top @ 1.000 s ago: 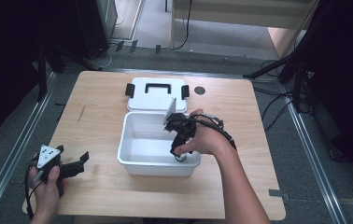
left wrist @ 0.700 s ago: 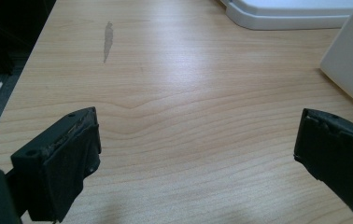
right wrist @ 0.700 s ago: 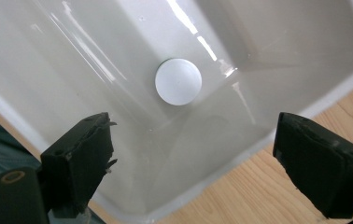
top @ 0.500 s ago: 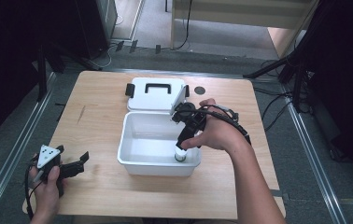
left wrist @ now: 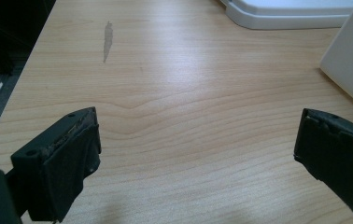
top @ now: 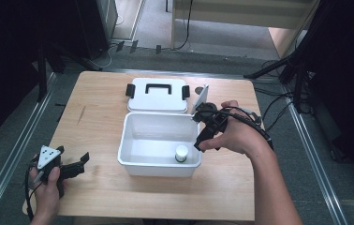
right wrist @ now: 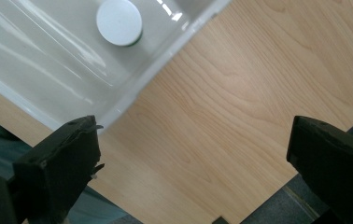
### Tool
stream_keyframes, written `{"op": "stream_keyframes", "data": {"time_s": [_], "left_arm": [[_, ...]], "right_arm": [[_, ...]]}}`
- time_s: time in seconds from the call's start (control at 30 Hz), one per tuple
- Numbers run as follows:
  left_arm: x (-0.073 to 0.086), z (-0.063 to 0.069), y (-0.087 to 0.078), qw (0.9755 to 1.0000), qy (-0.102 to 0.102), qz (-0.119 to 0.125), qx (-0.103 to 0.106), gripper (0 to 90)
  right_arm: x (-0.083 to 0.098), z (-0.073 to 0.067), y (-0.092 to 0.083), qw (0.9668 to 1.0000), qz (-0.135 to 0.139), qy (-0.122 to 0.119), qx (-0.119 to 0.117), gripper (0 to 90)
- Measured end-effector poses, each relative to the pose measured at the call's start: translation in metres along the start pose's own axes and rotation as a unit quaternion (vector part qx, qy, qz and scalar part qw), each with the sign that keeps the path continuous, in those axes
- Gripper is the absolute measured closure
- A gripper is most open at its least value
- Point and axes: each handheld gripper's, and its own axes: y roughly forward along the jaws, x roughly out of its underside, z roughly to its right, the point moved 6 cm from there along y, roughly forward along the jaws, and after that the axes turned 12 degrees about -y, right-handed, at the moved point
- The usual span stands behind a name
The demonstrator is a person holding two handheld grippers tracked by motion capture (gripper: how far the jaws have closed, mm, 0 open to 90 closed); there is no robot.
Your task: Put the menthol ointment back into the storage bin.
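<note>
The right tool (top: pixel 198 140) hangs above the right rim of the open white rectangular plastic bin (top: pixel 133 123); its jaws have just been opening and now stand wide with nothing between them, consistent with a completed release. The small white-capped round jar (top: pixel 181 153) stands upright inside the bin, at its near right corner. A dark band shows under the flat cap. The left tool (top: pixel 79 161) rests released over the light wooden surface (top: pixel 100 112), idle. The white handled lid (top: pixel 157 95) lies behind the bin.

A small white-capped jar (top: pixel 181 153) stands upright inside the white bin (top: pixel 133 123).
</note>
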Motion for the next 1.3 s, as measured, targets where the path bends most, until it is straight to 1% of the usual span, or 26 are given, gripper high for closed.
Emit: {"op": "stream_keyframes", "data": {"time_s": [0.07,0.2,0.33,0.47,0.5,0.53,0.6,0.63,0.67,0.73,0.77,0.8,0.87,0.9,0.97,1.03,1.07,1.17,1.2,1.27,1.3], "left_arm": [[0.0,0.0,0.0,1.0,0.0,0.0,0.0,1.1],[0.0,0.0,0.0,1.0,0.0,0.001,0.001,1.2],[0.0,0.0,0.0,1.0,0.0,0.001,0.0,1.2],[0.0,0.0,0.0,1.0,0.001,0.001,0.0,1.2],[0.0,0.0,0.0,1.0,0.001,0.001,0.0,1.1],[0.0,0.0,0.0,1.0,0.001,0.002,0.001,1.1],[0.0,0.0,0.0,1.0,0.0,0.002,0.0,1.2],[0.0,0.001,0.0,1.0,0.0,0.003,0.001,1.2],[0.0,0.001,0.0,1.0,0.0,0.003,0.0,1.2],[0.0,0.001,0.0,1.0,-0.001,0.003,0.001,1.2],[0.0,0.0,0.0,1.0,0.0,0.002,0.0,1.1],[0.0,0.0,0.0,1.0,0.001,0.002,0.0,1.1],[0.0,0.001,0.0,1.0,0.001,0.002,0.0,1.1],[0.0,0.001,0.0,1.0,0.001,0.002,0.0,1.1],[0.0,0.001,0.0,1.0,0.001,0.002,0.001,1.1],[0.0,0.001,0.0,1.0,0.001,0.003,0.0,1.2],[0.0,0.001,0.0,1.0,0.002,0.003,0.0,1.1],[0.0,0.001,0.0,1.0,0.002,0.004,0.0,1.2],[0.0,0.001,0.0,1.0,0.002,0.004,-0.001,1.2],[0.0,0.001,0.0,1.0,0.002,0.004,-0.001,1.2],[0.0,0.001,0.0,1.0,0.002,0.004,-0.001,1.1]], "right_arm": [[0.003,0.001,0.001,1.0,-0.001,0.003,0.0,2.3],[0.018,0.008,0.005,0.9999,-0.004,0.014,-0.001,1.1],[0.025,0.009,0.01,0.9998,-0.006,0.016,-0.004,0.1],[0.037,0.012,0.019,0.9996,-0.006,0.027,-0.01,0.0],[0.037,0.012,0.019,0.9996,-0.006,0.027,-0.01,0.0],[0.043,0.014,0.023,0.9994,-0.006,0.033,-0.012,0.0],[0.048,0.016,0.026,0.9992,-0.003,0.037,-0.014,0.0],[0.051,0.017,0.027,0.9989,-0.005,0.045,-0.015,0.0],[0.054,0.018,0.028,0.9987,-0.004,0.048,-0.014,0.0],[0.057,0.02,0.03,0.9985,-0.002,0.052,-0.015,0.0],[0.06,0.02,0.032,0.9981,-0.002,0.059,-0.016,0.0],[0.066,0.023,0.036,0.9979,0.001,0.062,-0.017,0.0],[0.072,0.025,0.04,0.9977,0.004,0.066,-0.017,0.0],[0.072,0.025,0.04,0.9977,0.004,0.066,-0.017,0.0],[0.08,0.028,0.044,0.9964,0.01,0.082,-0.017,0.0],[0.083,0.029,0.046,0.9963,0.013,0.084,-0.016,0.0],[0.089,0.032,0.049,0.9955,0.019,0.092,-0.015,0.0],[0.094,0.035,0.052,0.9947,0.027,0.098,-0.012,0.0],[0.099,0.037,0.056,0.9938,0.034,0.105,-0.012,0.0],[0.104,0.039,0.06,0.9926,0.042,0.114,-0.008,0.0],[0.104,0.039,0.06,0.9926,0.042,0.114,-0.008,0.0]]}}
